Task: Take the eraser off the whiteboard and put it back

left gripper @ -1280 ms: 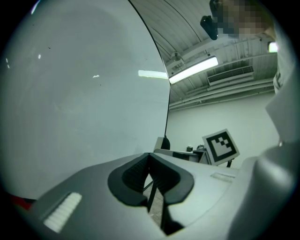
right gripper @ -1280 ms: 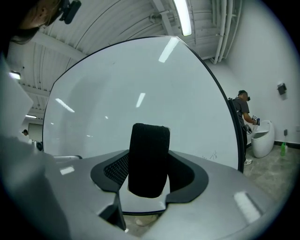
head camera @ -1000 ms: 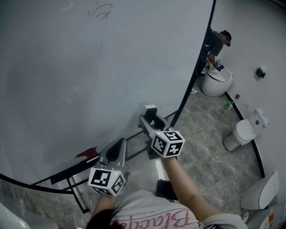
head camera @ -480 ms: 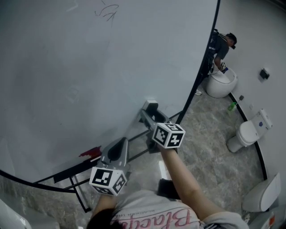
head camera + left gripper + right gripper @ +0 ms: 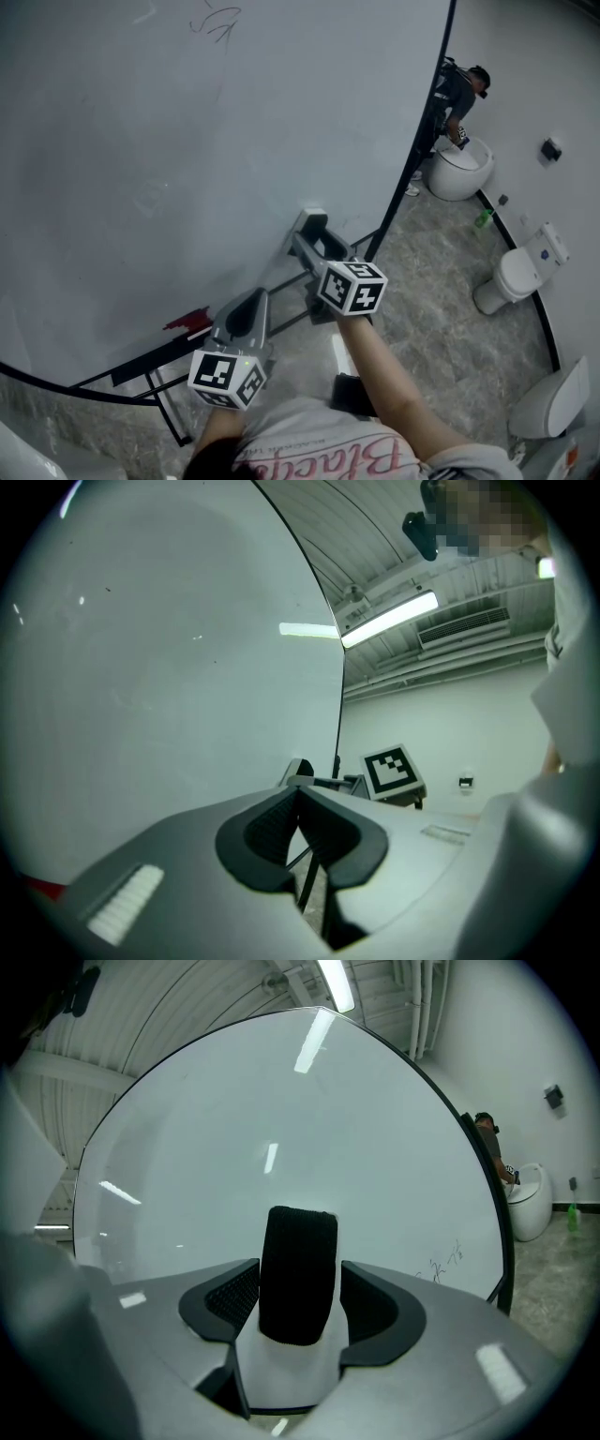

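The eraser (image 5: 298, 1241), a white block with a black felt face, stands upright between my right gripper's (image 5: 300, 1271) jaws. The jaws are opening, and only thin slits show beside the felt. In the head view the eraser (image 5: 314, 225) sits against the lower edge of the whiteboard (image 5: 187, 141), near its right frame, and the right gripper (image 5: 315, 242) reaches level to it. My left gripper (image 5: 251, 302) hangs lower left of it, in front of the board's tray. Its jaws are shut and empty (image 5: 298, 791).
A red item (image 5: 185, 322) lies on the board's tray. The black stand frame (image 5: 159, 394) runs below. On the stone floor to the right are white toilets (image 5: 511, 277) and a green bottle (image 5: 482, 218). A person (image 5: 459, 98) bends over a far bowl (image 5: 459, 169).
The head view shifted a little. The right gripper stays at the board with the eraser between its jaws, and the left gripper has not moved.
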The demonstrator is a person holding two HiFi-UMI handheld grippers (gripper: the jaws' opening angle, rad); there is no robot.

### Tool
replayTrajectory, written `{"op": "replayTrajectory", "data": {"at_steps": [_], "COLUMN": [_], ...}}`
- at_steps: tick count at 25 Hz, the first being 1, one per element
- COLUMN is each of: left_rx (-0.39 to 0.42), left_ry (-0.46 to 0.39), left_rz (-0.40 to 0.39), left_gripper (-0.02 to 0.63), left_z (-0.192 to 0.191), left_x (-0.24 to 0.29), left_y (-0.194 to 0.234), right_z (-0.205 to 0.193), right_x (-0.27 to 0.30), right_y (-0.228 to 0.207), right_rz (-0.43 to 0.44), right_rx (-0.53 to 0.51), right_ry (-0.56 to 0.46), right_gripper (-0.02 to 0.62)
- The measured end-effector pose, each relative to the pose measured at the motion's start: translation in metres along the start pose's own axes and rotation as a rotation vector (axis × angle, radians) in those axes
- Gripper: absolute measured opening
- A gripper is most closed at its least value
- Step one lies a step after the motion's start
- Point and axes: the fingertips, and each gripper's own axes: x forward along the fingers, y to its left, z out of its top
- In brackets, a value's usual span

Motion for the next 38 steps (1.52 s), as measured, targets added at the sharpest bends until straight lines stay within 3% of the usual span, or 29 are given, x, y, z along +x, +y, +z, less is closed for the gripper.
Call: {"op": "replayTrajectory", "data": {"at_steps": [3,6,11,16,21,28,38], "left_rx": [-0.002,-0.008,-0.013,-0.015,-0.018,-0.027,-0.041], "left_ry": [0.001,0.001,0.001,0.002,0.001,0.002,0.004], "left_rz": [-0.002,-0.003,-0.009,-0.018,-0.034,-0.064,-0.079], "left_gripper": [-0.001,-0.001,0.0,-0.002,0.0,-0.002,-0.001], "left_z": [-0.001,-0.002,-0.004,-0.005,-0.005,-0.008,-0.011], "left_x": [0.001,0.001,0.002,0.003,0.005,0.006,0.009], "left_y": [0.0,0.0,0.001,-0.001,-0.005,-0.015,-0.022], "right_z": [-0.002,-0.004,-0.011,-0.016,-0.021,-0.026,-0.025], "right_x": [-0.014,-0.031,-0.057,-0.079,-0.1,-0.121,-0.129], "right_y": [0.004,0.006,0.015,0.042,0.063,0.084,0.085], "right_rz": [-0.008,-0.04,-0.061,-0.008,-0.011,-0.004,-0.003], "right_rx": [-0.002,-0.019,-0.049,-0.138,-0.251,-0.312,-0.307], "right_ry": [0.009,0.014,0.035,0.052,0.076,0.052,0.036], "right_gripper": [0.24,0.116,0.002,0.002,0.0,0.0,0.0]}}
